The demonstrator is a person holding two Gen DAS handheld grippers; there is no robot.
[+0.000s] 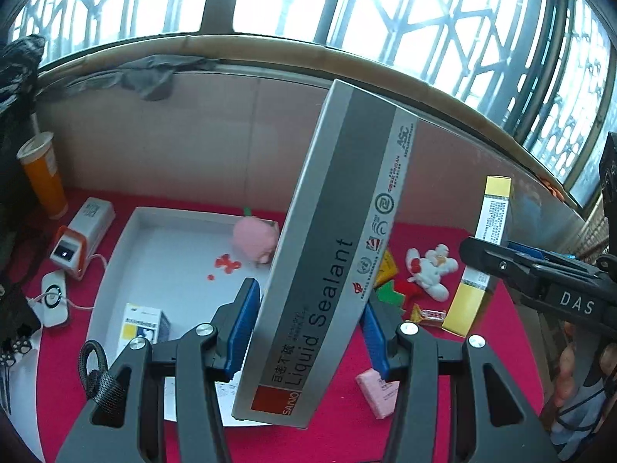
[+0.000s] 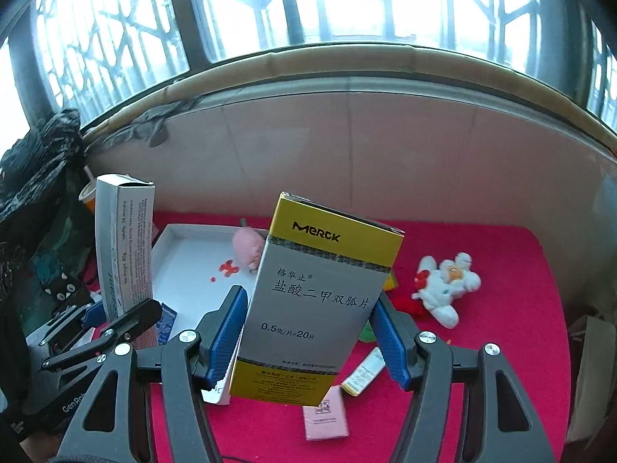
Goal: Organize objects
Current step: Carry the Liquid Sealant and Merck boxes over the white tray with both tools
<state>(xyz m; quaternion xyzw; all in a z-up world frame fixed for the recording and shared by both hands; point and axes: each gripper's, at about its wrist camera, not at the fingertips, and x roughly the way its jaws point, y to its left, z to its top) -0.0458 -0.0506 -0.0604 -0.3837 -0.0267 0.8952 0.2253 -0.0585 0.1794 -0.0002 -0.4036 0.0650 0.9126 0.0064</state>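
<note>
Left gripper point(image 1: 308, 332): blue pads clamped on the lower sides of a long grey box point(image 1: 327, 247), held aloft and tilted over the white tray point(image 1: 127, 239). Right gripper point(image 2: 308, 332): jaws set wider, closed on the yellow-and-grey medicine box point(image 2: 320, 301), likewise lifted clear of the red cloth point(image 2: 482, 386). Both boxes in mid-carry, neither yet set down.

Judged step: transport toward the tray, which lies near the desk's left side, close to the back wall. Already inside it: a pink plush point(image 1: 256, 239), small red bits point(image 1: 227, 264), and a small white-and-yellow carton point(image 1: 144, 326) at the near edge. Next move likely calls for lowering each box flat into bare tray floor, one at a time, without knocking the plush or the carton, and without the two long boxes colliding.

Readable writing: "Liquid Sealant" and "SANIO" on the grey box, with "ASC" near its top; on its side panel, "Net Weight: 80g" and "Validity: 24 months". "Merck" on the medicine box, plus Chinese characters and "0.5" and "20". "DAS" on the right gripper's body.

Still loose on the cloth: a white plush point(image 2: 447, 285) toward the right, a pink packet point(image 2: 326, 413) at the near edge, a small white-and-yellow sachet point(image 2: 364, 372). An orange bottle point(image 1: 42, 173) stands at the back left corner.
</note>
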